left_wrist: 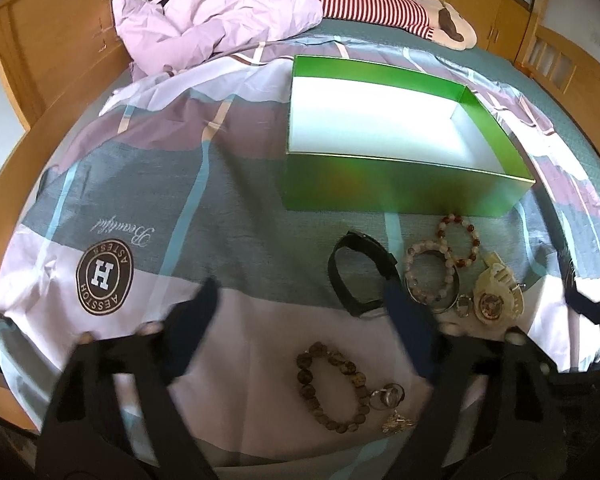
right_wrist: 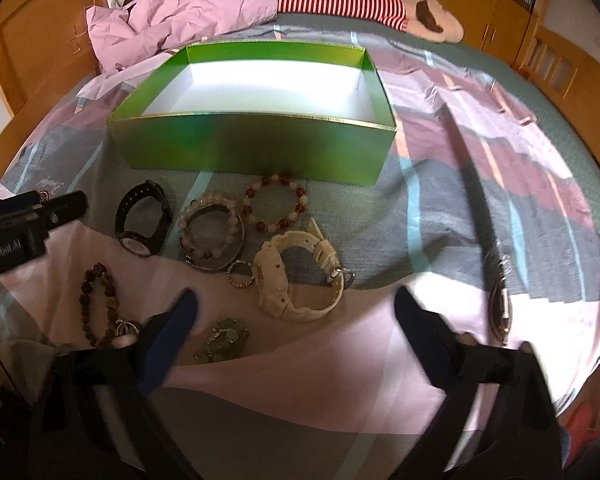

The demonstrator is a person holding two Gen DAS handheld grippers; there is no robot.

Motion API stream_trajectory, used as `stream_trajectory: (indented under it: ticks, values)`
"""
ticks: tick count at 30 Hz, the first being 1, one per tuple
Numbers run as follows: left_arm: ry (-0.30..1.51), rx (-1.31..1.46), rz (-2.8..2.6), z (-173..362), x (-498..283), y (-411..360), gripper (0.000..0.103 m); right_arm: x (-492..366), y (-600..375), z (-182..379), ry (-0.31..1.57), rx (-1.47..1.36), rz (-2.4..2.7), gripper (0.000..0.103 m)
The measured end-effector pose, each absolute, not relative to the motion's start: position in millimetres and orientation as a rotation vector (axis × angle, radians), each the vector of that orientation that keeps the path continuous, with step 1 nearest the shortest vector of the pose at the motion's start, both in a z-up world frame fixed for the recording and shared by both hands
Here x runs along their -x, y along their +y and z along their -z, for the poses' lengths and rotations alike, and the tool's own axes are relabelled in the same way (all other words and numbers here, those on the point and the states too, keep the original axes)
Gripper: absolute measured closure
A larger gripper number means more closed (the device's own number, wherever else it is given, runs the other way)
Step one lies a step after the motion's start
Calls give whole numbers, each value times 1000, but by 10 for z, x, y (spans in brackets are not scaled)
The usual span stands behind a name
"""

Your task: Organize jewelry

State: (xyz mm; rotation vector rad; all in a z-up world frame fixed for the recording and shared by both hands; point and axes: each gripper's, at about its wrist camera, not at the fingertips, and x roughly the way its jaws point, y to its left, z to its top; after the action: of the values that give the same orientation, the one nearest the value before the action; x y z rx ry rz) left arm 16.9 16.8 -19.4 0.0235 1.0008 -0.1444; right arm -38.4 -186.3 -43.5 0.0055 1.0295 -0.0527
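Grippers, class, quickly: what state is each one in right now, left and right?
Left gripper: open, holding nothing, above the bedspread.
Right gripper: open, holding nothing.

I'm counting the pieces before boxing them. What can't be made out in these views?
- Green tangle, right wrist view: blurred, and the gripper finger covers part.
- Dark strap, right wrist view: smeared near the edge, kind unclear.
- Cream watch, left wrist view: small, face unreadable.
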Motion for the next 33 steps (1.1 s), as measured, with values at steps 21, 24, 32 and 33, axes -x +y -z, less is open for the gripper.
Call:
stream_trajectory:
  ticks: [21,24,32,33]
  values:
    - [1099,-42,150,501,-247,76,60,126,-1643,719,1101,29,0,85]
    - [1114,-57,146,542,-272,53,73,154,-1648,698,1088,18,-10,85]
    - [1124,-3,148,533,-300,137,81,200,-1615,524,1071,46,-81,85]
    - [1123,6,153,524,-306,144,81,184,-1599,503,1077,55,-104,85]
